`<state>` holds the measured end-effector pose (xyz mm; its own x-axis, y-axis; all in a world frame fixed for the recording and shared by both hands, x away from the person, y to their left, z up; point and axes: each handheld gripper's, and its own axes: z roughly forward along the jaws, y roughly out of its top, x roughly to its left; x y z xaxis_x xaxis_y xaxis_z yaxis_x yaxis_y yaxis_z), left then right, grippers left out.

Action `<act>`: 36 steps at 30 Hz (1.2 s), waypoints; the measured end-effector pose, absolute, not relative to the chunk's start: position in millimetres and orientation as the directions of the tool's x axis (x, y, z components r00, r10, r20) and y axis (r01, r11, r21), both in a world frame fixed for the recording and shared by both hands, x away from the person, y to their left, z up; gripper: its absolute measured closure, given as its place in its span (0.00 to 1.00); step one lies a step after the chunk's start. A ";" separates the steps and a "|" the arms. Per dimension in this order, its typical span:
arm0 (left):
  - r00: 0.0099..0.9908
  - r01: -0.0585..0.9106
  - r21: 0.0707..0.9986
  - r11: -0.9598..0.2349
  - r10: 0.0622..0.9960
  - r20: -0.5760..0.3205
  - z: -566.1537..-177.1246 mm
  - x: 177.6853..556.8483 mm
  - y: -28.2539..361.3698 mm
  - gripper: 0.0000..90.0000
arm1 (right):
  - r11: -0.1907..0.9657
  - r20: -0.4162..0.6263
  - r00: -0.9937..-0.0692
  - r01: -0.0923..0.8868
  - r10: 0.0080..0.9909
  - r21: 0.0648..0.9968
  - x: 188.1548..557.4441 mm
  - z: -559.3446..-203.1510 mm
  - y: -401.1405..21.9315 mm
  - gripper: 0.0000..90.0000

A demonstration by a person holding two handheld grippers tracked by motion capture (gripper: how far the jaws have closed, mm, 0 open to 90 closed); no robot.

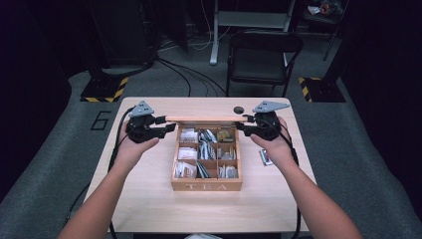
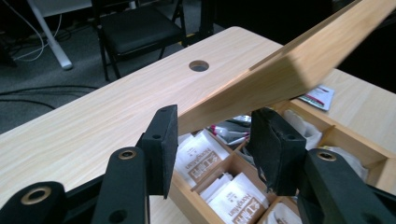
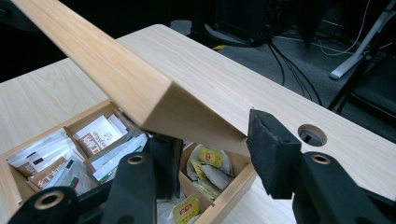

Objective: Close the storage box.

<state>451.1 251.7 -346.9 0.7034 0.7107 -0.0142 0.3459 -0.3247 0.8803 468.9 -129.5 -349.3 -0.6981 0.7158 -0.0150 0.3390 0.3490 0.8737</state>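
Observation:
A wooden tea box (image 1: 206, 186) marked TEA stands mid-table, its compartments full of tea bags (image 1: 189, 152). Its lid (image 1: 206, 118) is raised and tilted over the back of the box. My left gripper (image 1: 166, 124) is at the lid's left end. In the left gripper view the lid (image 2: 261, 79) passes between the jaws of the left gripper (image 2: 217, 140), which stand apart and do not press it. My right gripper (image 1: 241, 124) is at the lid's right end. In the right gripper view the right gripper (image 3: 212, 140) is shut on the corner of the lid (image 3: 154, 93).
A loose tea packet (image 1: 266, 157) lies on the table right of the box, under my right wrist. A round cable hole (image 1: 239, 109) sits near the table's far edge. Beyond that edge stands a black folding chair (image 1: 263, 55), with cables on the floor.

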 end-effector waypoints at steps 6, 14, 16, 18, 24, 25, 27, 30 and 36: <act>0.714 0.334 0.883 -0.330 0.700 -0.008 -344.5 440.3 249.6 0.58 | 0.346 -0.015 -0.699 0.336 0.715 0.876 464.8 -353.2 -130.6 0.61; 0.722 0.322 0.883 -0.341 0.692 0.004 -343.7 430.9 247.1 0.59 | 0.357 -0.022 -0.706 0.331 0.708 0.873 455.6 -360.4 -131.3 0.61; 0.723 0.321 0.883 -0.343 0.690 0.005 -346.1 429.4 247.4 0.60 | 0.357 -0.025 -0.706 0.328 0.708 0.875 453.4 -362.4 -131.6 0.60; 0.727 0.328 0.880 -0.343 0.686 -0.004 -348.2 428.0 248.7 0.60 | 0.361 -0.031 -0.707 0.322 0.707 0.875 451.4 -364.2 -131.4 0.60; 0.728 0.329 0.877 -0.349 0.685 -0.001 -354.5 421.7 248.4 0.60 | 0.352 -0.017 -0.706 0.332 0.708 0.875 445.3 -370.3 -132.7 0.60; 0.727 0.330 0.878 -0.346 0.687 -0.002 -356.4 420.0 248.2 0.59 | 0.353 -0.018 -0.707 0.330 0.707 0.876 445.0 -371.4 -133.2 0.61; 0.726 0.331 0.877 -0.348 0.688 -0.001 -359.1 417.3 248.4 0.59 | 0.346 -0.004 -0.708 0.340 0.706 0.874 443.2 -373.7 -134.1 0.61; 0.724 0.335 0.878 -0.343 0.690 -0.007 -362.8 414.1 248.6 0.59 | 0.348 -0.004 -0.709 0.342 0.705 0.873 440.2 -377.0 -134.2 0.60; 0.723 0.334 0.877 -0.344 0.691 -0.004 -369.4 408.6 248.3 0.59 | 0.360 -0.018 -0.712 0.333 0.702 0.871 435.1 -381.6 -135.0 0.61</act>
